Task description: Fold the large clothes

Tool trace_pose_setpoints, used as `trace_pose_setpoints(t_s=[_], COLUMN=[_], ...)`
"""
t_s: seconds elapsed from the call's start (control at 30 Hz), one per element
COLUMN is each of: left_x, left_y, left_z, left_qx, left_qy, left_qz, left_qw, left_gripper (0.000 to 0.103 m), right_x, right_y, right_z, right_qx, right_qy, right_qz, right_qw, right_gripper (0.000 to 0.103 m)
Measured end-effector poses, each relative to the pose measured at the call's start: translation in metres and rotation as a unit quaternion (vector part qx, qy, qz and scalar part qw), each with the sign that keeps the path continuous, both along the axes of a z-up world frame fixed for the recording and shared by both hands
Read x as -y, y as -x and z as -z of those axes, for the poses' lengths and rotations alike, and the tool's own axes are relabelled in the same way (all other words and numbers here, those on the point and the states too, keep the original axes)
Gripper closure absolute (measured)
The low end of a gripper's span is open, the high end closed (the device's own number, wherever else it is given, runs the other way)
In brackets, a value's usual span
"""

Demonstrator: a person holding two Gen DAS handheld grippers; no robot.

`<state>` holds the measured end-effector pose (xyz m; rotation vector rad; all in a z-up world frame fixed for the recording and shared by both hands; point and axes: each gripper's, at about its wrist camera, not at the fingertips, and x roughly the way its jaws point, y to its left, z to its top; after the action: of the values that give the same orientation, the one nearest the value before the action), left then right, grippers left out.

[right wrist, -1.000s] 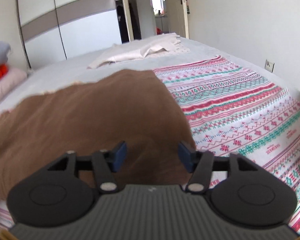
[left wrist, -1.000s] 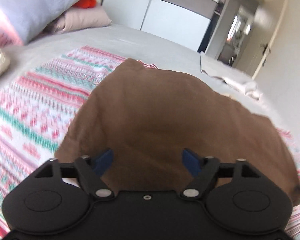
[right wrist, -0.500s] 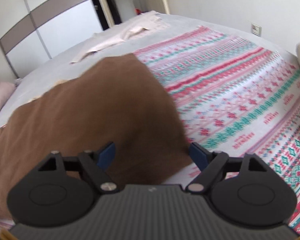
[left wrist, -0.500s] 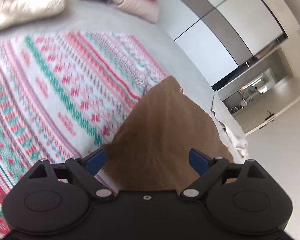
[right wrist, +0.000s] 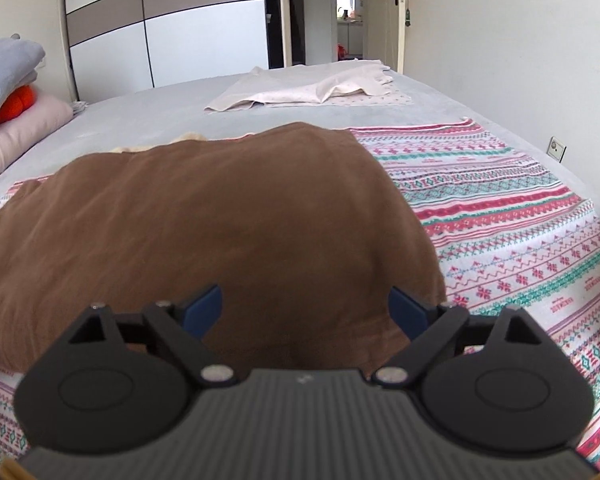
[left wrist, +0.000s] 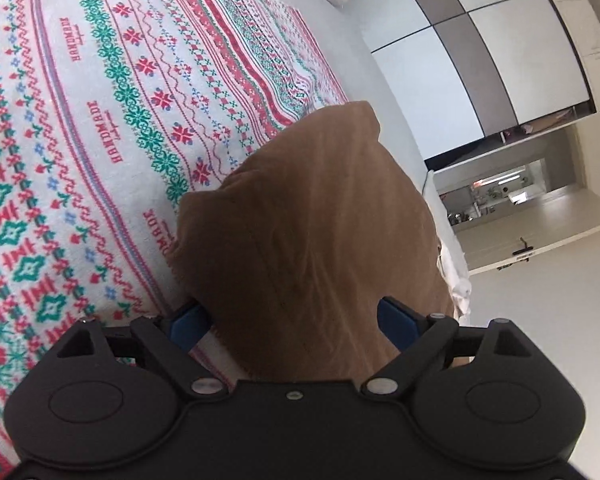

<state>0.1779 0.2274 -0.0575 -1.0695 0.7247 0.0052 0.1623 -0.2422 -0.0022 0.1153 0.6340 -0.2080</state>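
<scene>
A large brown garment (left wrist: 312,208) lies folded in a soft heap on a red, green and white patterned blanket (left wrist: 80,120) on the bed. My left gripper (left wrist: 290,308) is rolled sideways and hangs open over the garment's near left edge, blue pads apart with cloth beneath them, not pinched. In the right wrist view the brown garment (right wrist: 204,216) fills the middle, its right edge on the patterned blanket (right wrist: 500,216). Over its near edge, my right gripper (right wrist: 306,300) is open and its jaws are still opening, pads clear of the cloth.
A cream cloth (right wrist: 312,88) lies crumpled at the far end of the grey bed. Stacked pillows and blankets (right wrist: 12,92) sit at the far left. A sliding wardrobe (right wrist: 160,20) and an open door (right wrist: 396,8) stand behind; a wall runs along the right.
Both grippers' jaws have spread wider. The left gripper rolled strongly and sank toward the garment's left edge. The right gripper shifted a little and its view levelled; the garment stays on the bed.
</scene>
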Motion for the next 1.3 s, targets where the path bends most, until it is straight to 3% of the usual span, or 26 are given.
trace_pose_setpoints(t_s=[0.17, 0.3, 0.53, 0.73, 0.83, 0.9, 0.97, 1.0, 1.03, 1.07, 1.13, 1.2, 1.3], left_x=[-0.001, 0.001, 0.000, 0.009, 0.016, 0.021, 0.026, 0.028, 0.030, 0.031, 0.036, 0.044, 0.055], left_y=[-0.002, -0.003, 0.003, 0.007, 0.006, 0.004, 0.002, 0.002, 0.000, 0.000, 0.001, 0.003, 0.005], left_z=[0.007, 0.010, 0.018, 0.018, 0.016, 0.014, 0.014, 0.013, 0.013, 0.015, 0.011, 0.001, -0.016], left_qx=[0.024, 0.047, 0.051, 0.056, 0.062, 0.067, 0.074, 0.075, 0.067, 0.071, 0.073, 0.092, 0.137], left_qy=[0.022, 0.017, 0.024, 0.007, -0.005, -0.019, -0.034, -0.049, -0.070, -0.073, -0.078, -0.104, -0.146], left_qz=[-0.018, -0.015, -0.051, -0.078, -0.085, -0.086, -0.087, -0.089, -0.095, -0.095, -0.106, -0.110, -0.100], left_qw=[0.9993, 0.9986, 0.9971, 0.9953, 0.9944, 0.9939, 0.9929, 0.9920, 0.9908, 0.9903, 0.9886, 0.9843, 0.9747], left_gripper=[0.016, 0.016, 0.037, 0.037, 0.027, 0.025, 0.031, 0.042, 0.060, 0.063, 0.068, 0.071, 0.073], right_x=[-0.004, -0.006, -0.018, -0.022, -0.020, -0.022, -0.027, -0.030, -0.033, -0.037, -0.047, -0.056, -0.068], right_y=[0.000, 0.001, 0.002, 0.001, 0.002, 0.003, 0.004, 0.005, 0.006, 0.006, 0.004, -0.001, -0.012], right_z=[0.004, 0.003, 0.003, 0.004, 0.003, 0.003, 0.002, 0.001, 0.000, -0.001, 0.000, 0.005, 0.016], right_qx=[-0.005, -0.003, 0.005, 0.003, 0.004, 0.011, 0.027, 0.038, 0.047, 0.054, 0.060, 0.055, 0.044], right_qy=[0.002, 0.001, 0.004, 0.012, 0.009, 0.010, 0.003, -0.005, -0.015, -0.028, -0.057, -0.082, -0.097], right_qz=[-0.008, -0.014, -0.041, -0.046, -0.045, -0.056, -0.079, -0.093, -0.108, -0.123, -0.156, -0.181, -0.202], right_qw=[1.000, 1.000, 0.999, 0.999, 0.999, 0.998, 0.996, 0.995, 0.993, 0.990, 0.984, 0.978, 0.974], right_gripper=[0.011, 0.011, 0.011, 0.011, 0.011, 0.011, 0.011, 0.011, 0.011, 0.012, 0.027, 0.053, 0.068])
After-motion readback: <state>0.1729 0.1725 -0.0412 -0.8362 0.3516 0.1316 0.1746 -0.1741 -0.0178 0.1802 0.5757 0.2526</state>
